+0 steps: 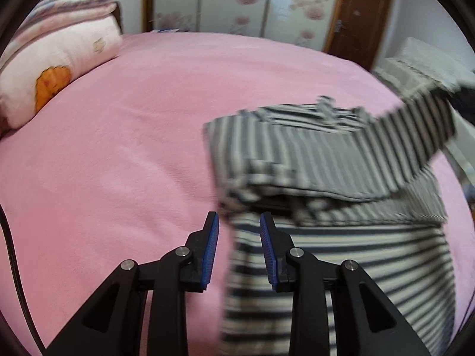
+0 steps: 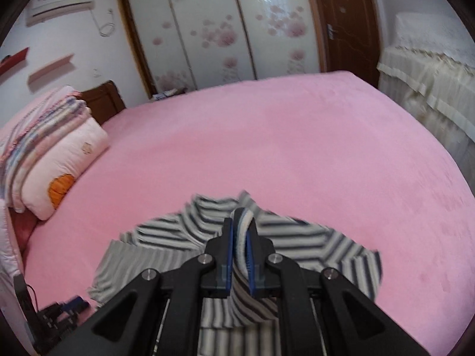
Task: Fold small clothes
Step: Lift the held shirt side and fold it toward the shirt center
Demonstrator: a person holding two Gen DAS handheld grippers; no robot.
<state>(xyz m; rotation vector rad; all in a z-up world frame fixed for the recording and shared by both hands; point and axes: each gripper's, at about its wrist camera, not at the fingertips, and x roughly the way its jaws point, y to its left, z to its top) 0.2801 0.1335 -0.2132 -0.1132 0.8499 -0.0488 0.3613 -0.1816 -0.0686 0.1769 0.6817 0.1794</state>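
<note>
- On the near right part of the pink bed cover (image 1: 124, 136), a grey-and-white striped garment (image 1: 311, 154) is lying partly folded, with one layer doubled over the rest and its near end spreading flat toward the camera.
- At the far right of the left wrist view, one striped flap of the garment is being lifted off the bed toward a dark shape at the frame edge; that part is blurred.
- Seen from the right wrist, the same striped garment (image 2: 184, 231) is fanning out left and right below the tool, on the near middle of the bed cover (image 2: 297, 136).
- Right gripper (image 2: 240, 237) is pinching a bunched fold of the striped cloth between its blue pads (image 2: 228, 249), jaws drawn close with fabric filling the gap.
- Left gripper (image 1: 239, 237) is hovering just above the garment's near left edge with its jaws parted; its blue pads (image 1: 211, 252) are gripping nothing, and pink cover and striped cloth are both showing through the gap.
- Far left on the bed, a pale pink pillow with an orange print (image 1: 59, 77) is sitting under a stack of striped folded bedding (image 2: 44, 118).
- Beyond the far edge of the bed, floral sliding wardrobe doors (image 2: 213, 29) are standing beside a brown wooden door (image 2: 347, 20).
- High on the far left wall, an air conditioner (image 2: 62, 3) is hanging.
- Right of the bed, furniture under a cream lace-edged cloth (image 2: 427, 77) is standing.
</note>
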